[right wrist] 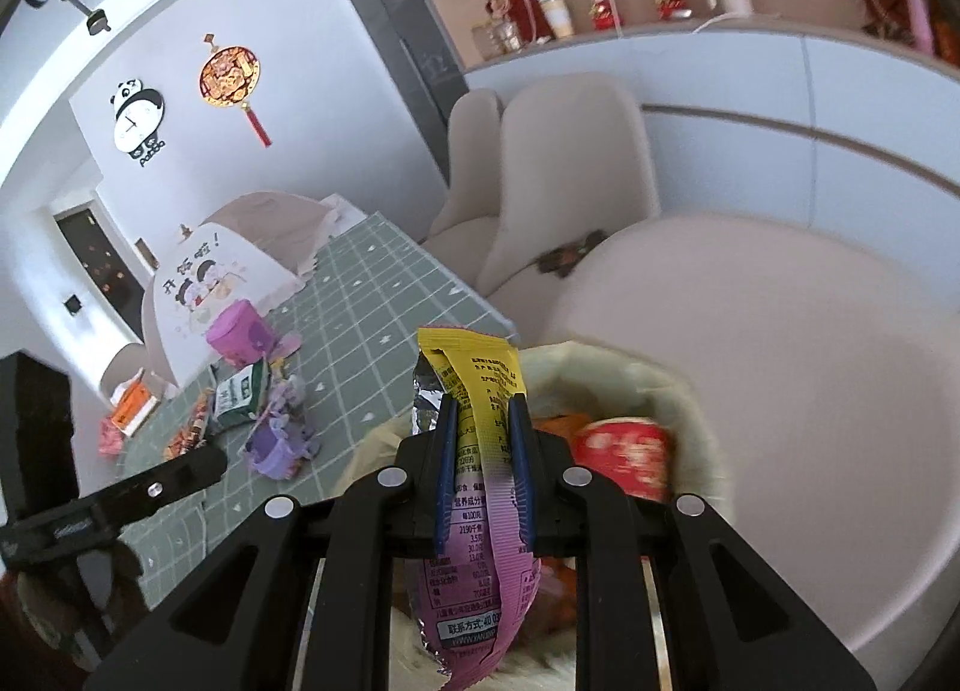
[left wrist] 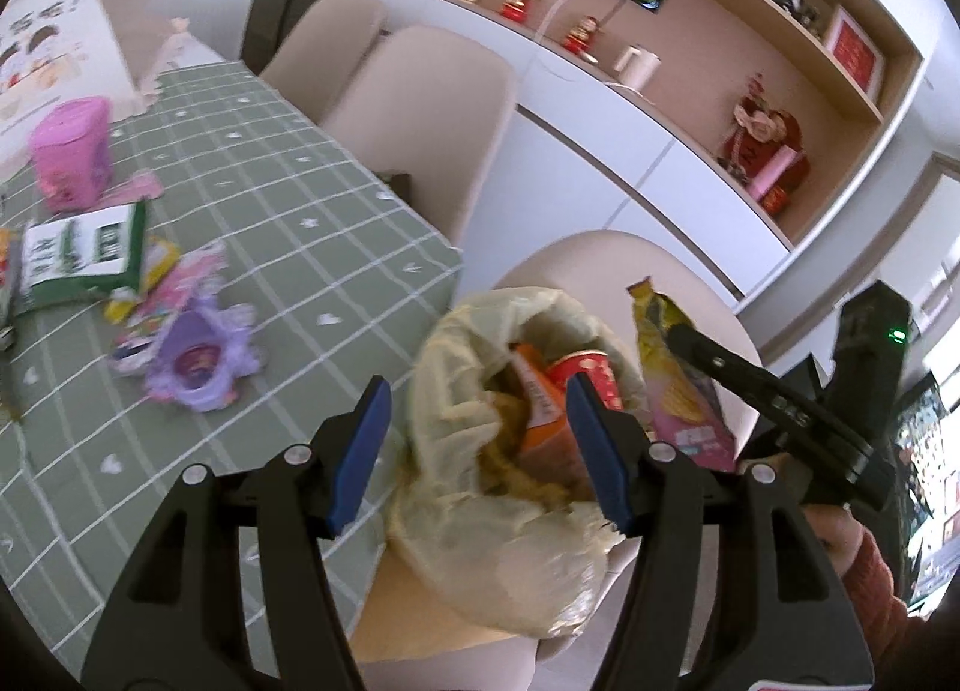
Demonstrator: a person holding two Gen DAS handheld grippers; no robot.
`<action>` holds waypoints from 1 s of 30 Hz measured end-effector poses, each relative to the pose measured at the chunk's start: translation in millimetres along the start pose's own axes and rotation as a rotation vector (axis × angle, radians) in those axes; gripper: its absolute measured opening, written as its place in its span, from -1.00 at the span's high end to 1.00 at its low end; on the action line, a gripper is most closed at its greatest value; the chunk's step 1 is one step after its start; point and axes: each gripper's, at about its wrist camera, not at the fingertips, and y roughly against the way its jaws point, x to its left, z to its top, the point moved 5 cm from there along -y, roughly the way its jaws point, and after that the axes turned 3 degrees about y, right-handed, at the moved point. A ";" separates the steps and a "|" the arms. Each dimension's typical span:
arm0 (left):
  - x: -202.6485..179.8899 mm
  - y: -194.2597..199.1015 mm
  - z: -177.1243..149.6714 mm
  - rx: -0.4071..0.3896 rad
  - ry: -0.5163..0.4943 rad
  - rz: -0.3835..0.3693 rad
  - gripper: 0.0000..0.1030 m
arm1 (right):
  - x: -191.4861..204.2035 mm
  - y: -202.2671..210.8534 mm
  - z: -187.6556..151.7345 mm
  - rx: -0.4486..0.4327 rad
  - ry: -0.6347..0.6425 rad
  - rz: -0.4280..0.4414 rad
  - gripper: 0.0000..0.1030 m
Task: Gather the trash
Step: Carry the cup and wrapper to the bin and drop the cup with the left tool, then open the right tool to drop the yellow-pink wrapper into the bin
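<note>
A yellowish trash bag (left wrist: 480, 529) sits open on a beige chair seat beside the table; inside are an orange carton (left wrist: 543, 421) and a red cup (left wrist: 591, 376). My left gripper (left wrist: 477, 439) is open, its blue pads on either side of the bag mouth, holding nothing. My right gripper (right wrist: 483, 469) is shut on a yellow-and-pink snack wrapper (right wrist: 480, 451) and holds it over the bag (right wrist: 684, 391). The wrapper also shows in the left wrist view (left wrist: 678, 385). More trash lies on the green checked table: a purple cup (left wrist: 198, 361), a green-white packet (left wrist: 81, 253) and a pink tub (left wrist: 72, 150).
Beige chairs (left wrist: 420, 114) stand along the table's far side. A white food cover (right wrist: 210, 295) sits on the far part of the table. A white sideboard (left wrist: 630, 150) with ornaments and a kettle runs along the wall.
</note>
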 end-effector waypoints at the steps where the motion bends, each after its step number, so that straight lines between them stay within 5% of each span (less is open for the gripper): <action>1: 4.3 3.1 -0.5 -0.003 0.005 0.007 -0.12 | 3.9 -9.6 -1.1 0.012 -0.005 0.010 0.66; 5: 28.9 19.1 1.0 -0.020 0.022 0.048 -0.12 | 14.9 -48.1 -8.5 0.073 0.011 0.008 0.66; 10: 52.6 34.8 3.2 -0.040 0.017 0.083 -0.12 | 14.5 -91.1 -27.1 0.207 0.066 -0.104 0.65; 17: 79.6 40.0 5.3 -0.032 0.040 0.085 -0.12 | 10.7 -110.6 -49.6 0.322 0.066 -0.160 0.65; 19: 84.1 38.3 5.1 -0.023 0.048 0.078 -0.12 | 12.4 -105.9 -50.9 0.306 0.067 -0.152 0.62; 24: 95.0 40.6 5.5 -0.013 0.035 0.066 -0.12 | 24.9 -87.2 -50.3 0.273 0.091 -0.147 0.06; 30: 116.2 47.2 3.5 -0.011 0.052 0.066 -0.12 | 40.2 -60.0 -45.7 0.207 0.098 -0.171 0.02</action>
